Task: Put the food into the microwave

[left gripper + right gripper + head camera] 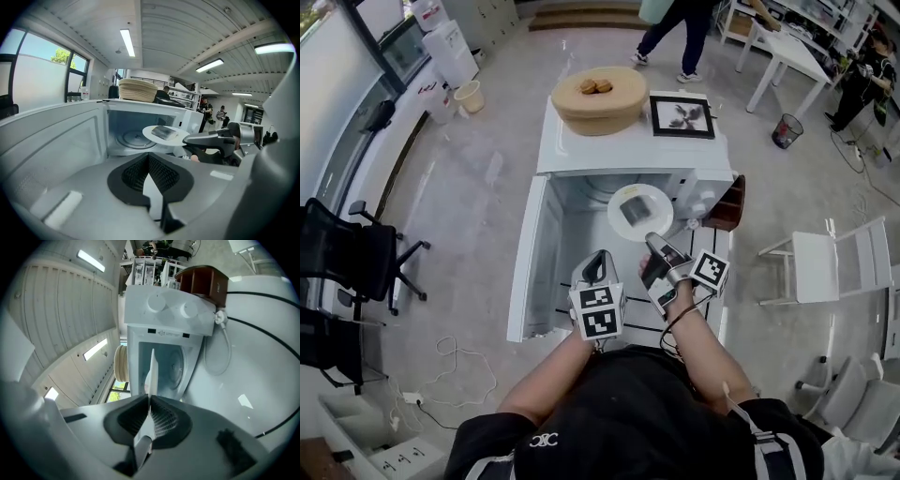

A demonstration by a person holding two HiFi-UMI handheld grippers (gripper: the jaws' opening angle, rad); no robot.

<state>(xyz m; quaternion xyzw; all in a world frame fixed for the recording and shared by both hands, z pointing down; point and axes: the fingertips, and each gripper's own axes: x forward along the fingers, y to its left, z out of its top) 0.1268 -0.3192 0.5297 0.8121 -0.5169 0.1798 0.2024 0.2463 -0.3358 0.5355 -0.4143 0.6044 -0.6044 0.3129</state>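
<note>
A white microwave (581,155) stands with its door (532,267) swung open to the left. My right gripper (654,242) is shut on the rim of a white plate (657,221) that carries a grey slab of food (634,210). The plate hangs level just at the oven's mouth. In the right gripper view the plate (151,373) shows edge-on between the pads, with the glass turntable (176,367) behind it. My left gripper (597,263) sits lower left of the plate, shut on nothing. The left gripper view shows the plate (151,133), the food (164,132) and the turntable (131,139).
On the microwave's top stand a woven basket (600,101) with biscuits and a framed picture (682,115). A brown box (729,204) stands right of the control knobs (154,303). Office chairs (347,258) are at the left, a white chair (830,262) at the right, a person walks at the back.
</note>
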